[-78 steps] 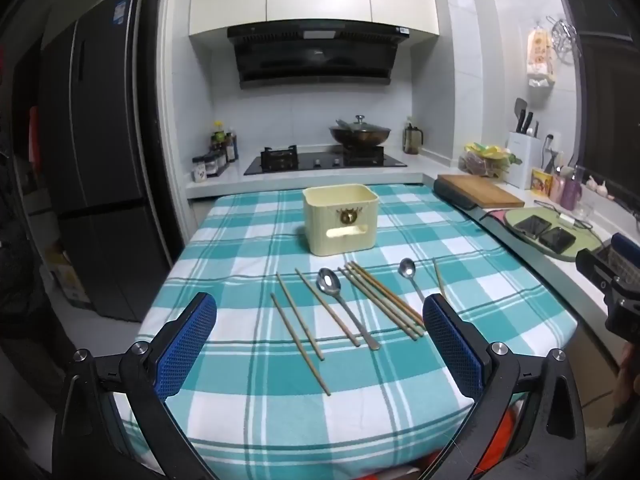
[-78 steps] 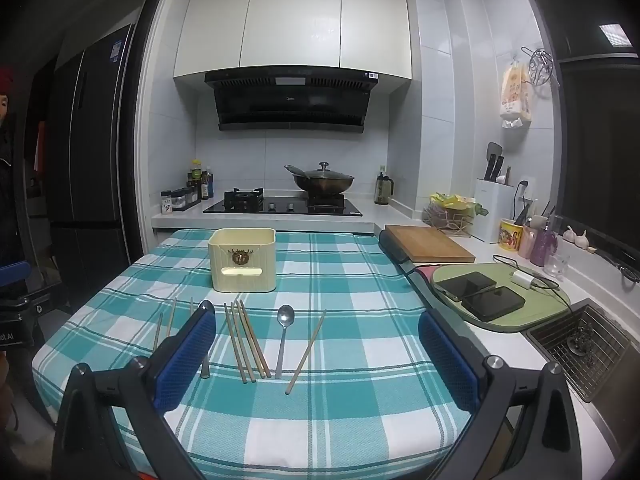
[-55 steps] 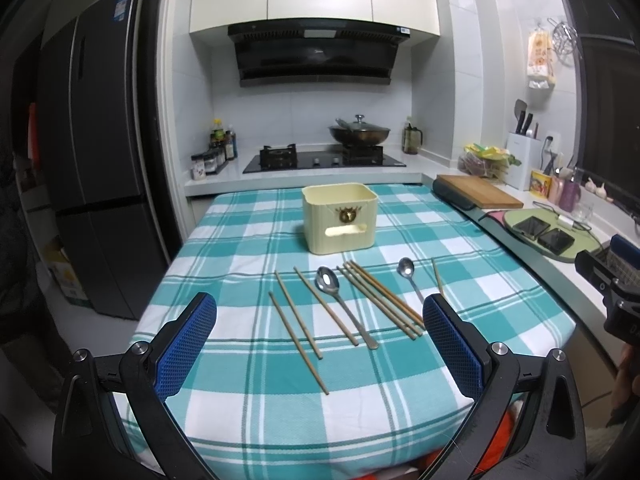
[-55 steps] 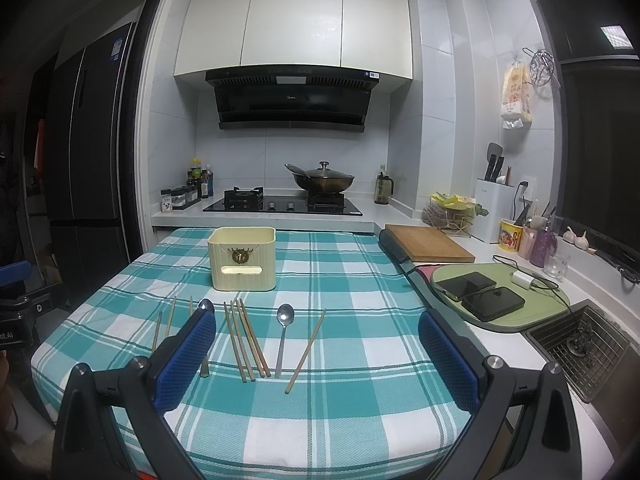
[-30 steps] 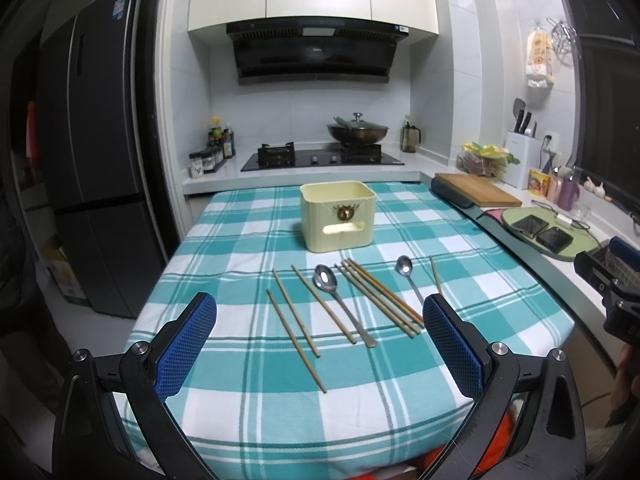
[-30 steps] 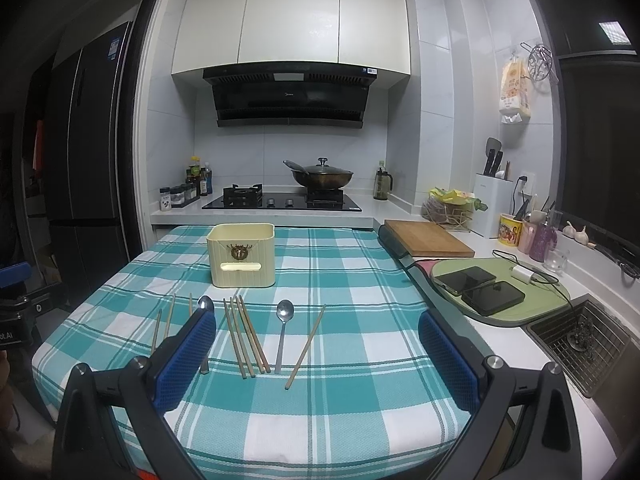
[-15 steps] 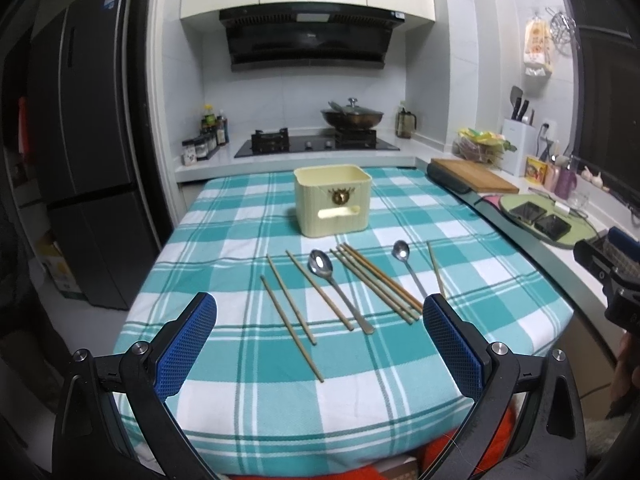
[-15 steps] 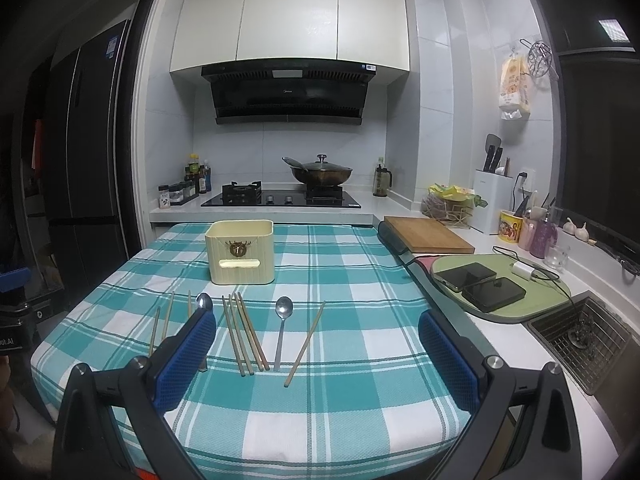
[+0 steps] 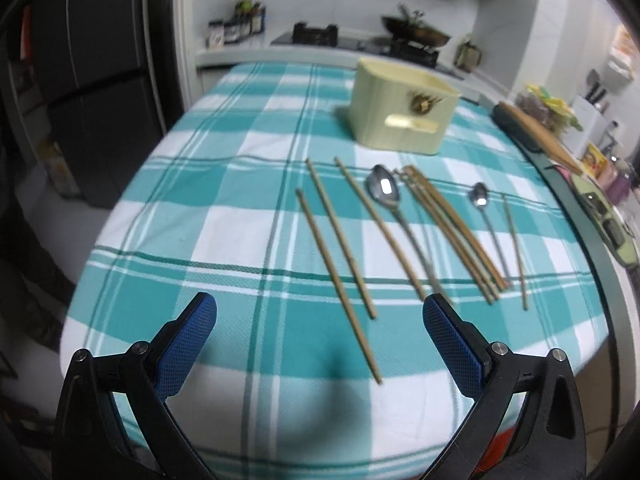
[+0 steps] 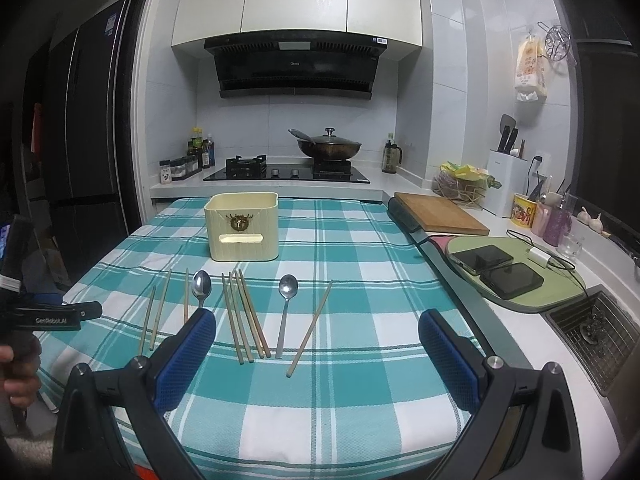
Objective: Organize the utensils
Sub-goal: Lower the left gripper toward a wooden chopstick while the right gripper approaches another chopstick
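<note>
Blurred far field, cropped edges, one spoon partly covered

The left wrist view is smeared with motion blur: the cream utensil box ahead of the left gripper has a soft emblem that cannot be read, and the stove and jars beyond are indistinct. In the right wrist view, the right gripper's left finger pad covers the handle of the larger spoon. The hand at the far left is cut by the frame edge, as is the sink at the far right.
</note>
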